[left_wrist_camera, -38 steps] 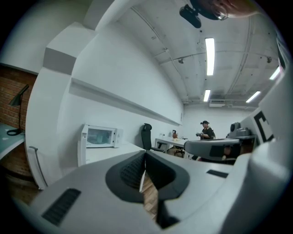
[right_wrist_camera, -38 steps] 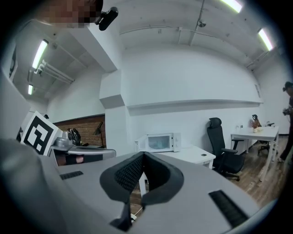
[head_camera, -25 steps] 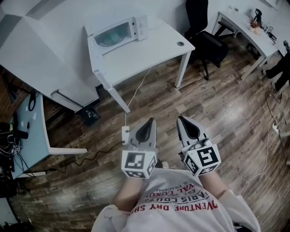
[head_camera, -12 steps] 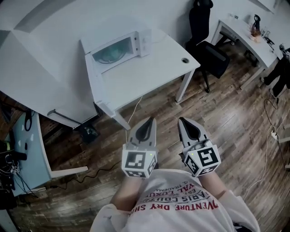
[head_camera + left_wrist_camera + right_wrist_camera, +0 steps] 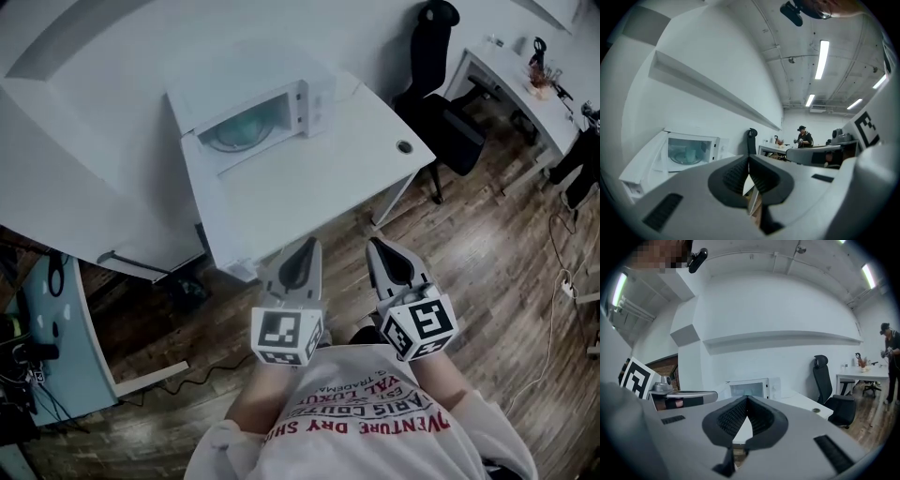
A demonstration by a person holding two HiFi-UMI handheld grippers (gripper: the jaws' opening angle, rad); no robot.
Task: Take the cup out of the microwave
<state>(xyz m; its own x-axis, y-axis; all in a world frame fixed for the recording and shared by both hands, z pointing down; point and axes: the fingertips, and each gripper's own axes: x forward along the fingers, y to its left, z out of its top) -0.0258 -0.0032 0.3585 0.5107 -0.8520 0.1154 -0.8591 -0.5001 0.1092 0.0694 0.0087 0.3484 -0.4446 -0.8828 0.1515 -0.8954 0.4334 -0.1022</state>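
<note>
A white microwave (image 5: 253, 112) stands at the back of a white table (image 5: 309, 187), with its door swung open to the left. In the left gripper view a pale cup (image 5: 690, 153) sits on the glass turntable inside the microwave (image 5: 691, 150). My left gripper (image 5: 305, 246) and right gripper (image 5: 375, 246) are held side by side at the table's front edge, well short of the microwave. The left gripper (image 5: 749, 159) is shut with nothing in it, and so is the right gripper (image 5: 747, 399). The right gripper view shows the microwave (image 5: 750, 389) straight ahead.
The table has a round cable hole (image 5: 404, 147) near its right edge. A black office chair (image 5: 441, 66) stands to the right, with another desk (image 5: 525, 84) beyond it. A pale blue desk (image 5: 56, 328) with cables is at the left. A person (image 5: 803, 137) stands far off.
The table and microwave have come closer and lower in the head view as I walked forward. Both grippers keep the same pose and stay shut.
</note>
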